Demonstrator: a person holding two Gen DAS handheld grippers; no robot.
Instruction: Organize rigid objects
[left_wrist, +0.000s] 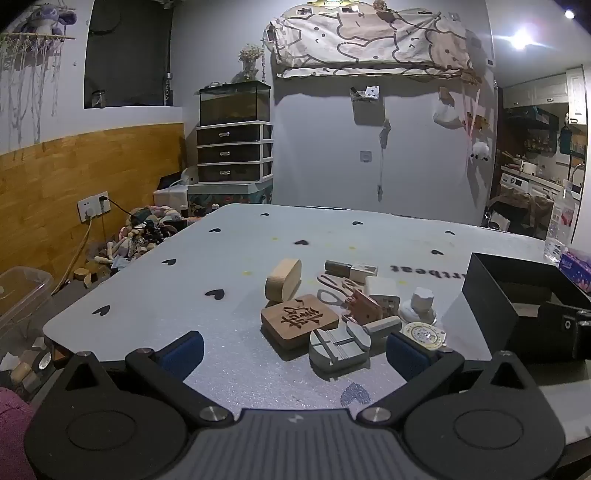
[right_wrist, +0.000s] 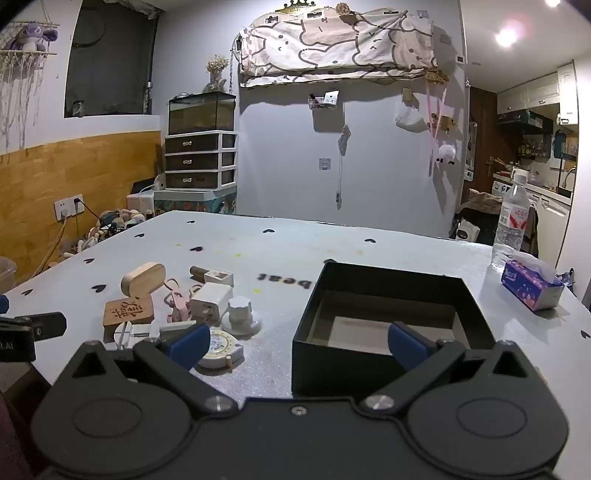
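The black box (right_wrist: 384, 325) is taken as the landmark; it stands open-topped on the table (right_wrist: 288, 251), and nothing can be made out inside it but its brownish floor. The rigid objects are gathered in a loose cluster to the left of the black box (left_wrist: 491, 302), well apart from its wall.

Nearest the box within that cluster, a white knob on a round base (right_wrist: 241, 314) is seen, and just in front of it a round tape measure (right_wrist: 221, 347). A white charger plug (right_wrist: 210, 301) is set beside the knob, on the side away from the box, with pink scissors (right_wrist: 177, 302) lying against it. Farther from the box, an engraved wooden block (left_wrist: 299, 319) lies flat, and behind it an oval wooden box (left_wrist: 282, 282) is stood on its edge. A grey tool with a handle (left_wrist: 340, 345) lies in front of the engraved block.

The left gripper (left_wrist: 295, 354) is held wide open before the cluster — nothing is gripped between its blue pads (left_wrist: 184, 352). The right gripper (right_wrist: 297, 345) is likewise spread wide and empty, set in front of the box's near wall.

Beyond the box on its right, a tissue pack (right_wrist: 532, 286) and a water bottle (right_wrist: 511, 225) are seen.
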